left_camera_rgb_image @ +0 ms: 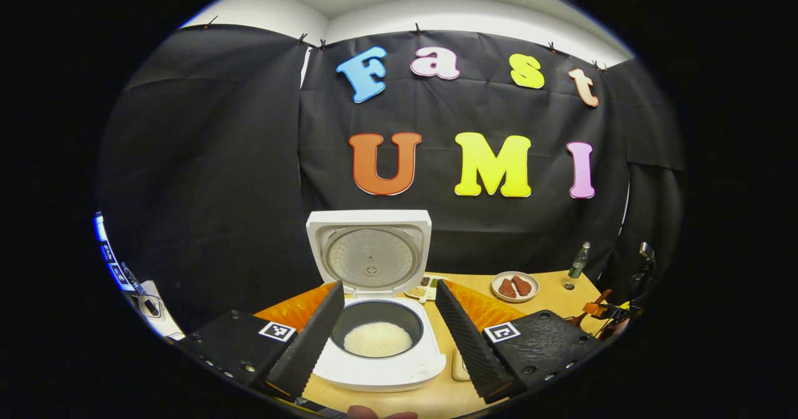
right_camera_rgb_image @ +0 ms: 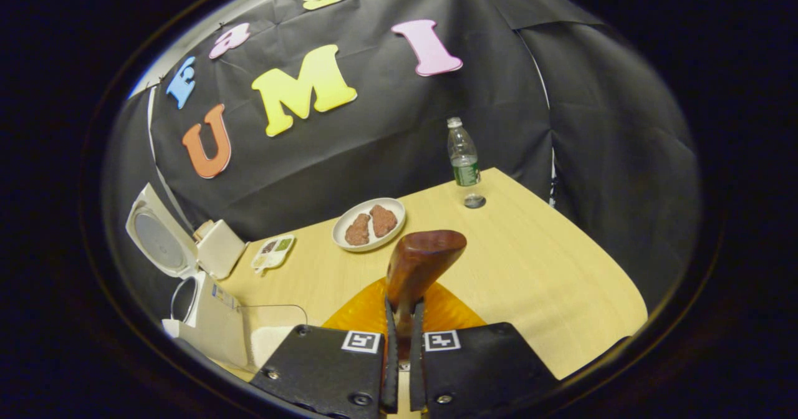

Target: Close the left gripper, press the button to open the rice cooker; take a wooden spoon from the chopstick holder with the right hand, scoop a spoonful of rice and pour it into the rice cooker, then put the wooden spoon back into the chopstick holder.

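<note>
With the rice cooker (left_camera_rgb_image: 377, 319) open near the table's (right_camera_rgb_image: 548, 269) front edge and framed by the spread left gripper (left_camera_rgb_image: 389, 332), the right gripper (right_camera_rgb_image: 402, 344) pinches the wooden spoon (right_camera_rgb_image: 421, 263), whose slim handle could, I judge, twist or slip when returned to the holder.

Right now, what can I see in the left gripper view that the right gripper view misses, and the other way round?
Left gripper view: white rice lying in the cooker's inner pot, seen between the open left gripper. Right gripper view: the right gripper shut on the wooden spoon, and a clear container beside the cooker. Both: the rice cooker with its lid up, the plate, the water bottle and the wooden table.
</note>
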### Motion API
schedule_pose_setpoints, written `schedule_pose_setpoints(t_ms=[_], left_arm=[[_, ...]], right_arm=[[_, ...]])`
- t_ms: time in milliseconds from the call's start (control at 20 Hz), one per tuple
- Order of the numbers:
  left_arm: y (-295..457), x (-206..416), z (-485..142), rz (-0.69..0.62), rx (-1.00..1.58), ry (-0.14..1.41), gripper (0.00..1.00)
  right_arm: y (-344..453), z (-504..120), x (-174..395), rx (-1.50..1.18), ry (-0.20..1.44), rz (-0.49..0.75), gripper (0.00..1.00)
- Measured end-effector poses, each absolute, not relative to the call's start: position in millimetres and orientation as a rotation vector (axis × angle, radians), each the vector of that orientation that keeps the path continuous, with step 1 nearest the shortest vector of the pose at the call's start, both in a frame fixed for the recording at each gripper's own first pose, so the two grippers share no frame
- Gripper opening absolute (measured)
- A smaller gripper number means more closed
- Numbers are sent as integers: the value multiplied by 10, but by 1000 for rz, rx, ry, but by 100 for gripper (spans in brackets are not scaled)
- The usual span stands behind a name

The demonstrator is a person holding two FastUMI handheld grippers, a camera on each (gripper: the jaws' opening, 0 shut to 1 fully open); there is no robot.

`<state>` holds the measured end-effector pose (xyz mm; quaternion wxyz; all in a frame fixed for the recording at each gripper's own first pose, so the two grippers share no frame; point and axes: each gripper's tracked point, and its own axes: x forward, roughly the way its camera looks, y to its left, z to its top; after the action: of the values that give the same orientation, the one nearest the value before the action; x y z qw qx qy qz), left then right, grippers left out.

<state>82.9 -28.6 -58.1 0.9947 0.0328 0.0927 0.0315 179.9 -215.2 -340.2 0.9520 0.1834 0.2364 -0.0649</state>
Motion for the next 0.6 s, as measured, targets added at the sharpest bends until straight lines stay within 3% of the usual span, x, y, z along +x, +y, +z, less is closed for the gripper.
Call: schedule_pose_setpoints(t_ms=[450, 600], left_arm=[[-325, 886, -667, 63, 70, 200, 94], [-391, 937, -628, 41, 60, 184, 94]], right_arm=[[-2138, -3546, 1773, 400, 521, -117, 19], [-2227, -3425, 1716, 346, 520, -143, 41]])
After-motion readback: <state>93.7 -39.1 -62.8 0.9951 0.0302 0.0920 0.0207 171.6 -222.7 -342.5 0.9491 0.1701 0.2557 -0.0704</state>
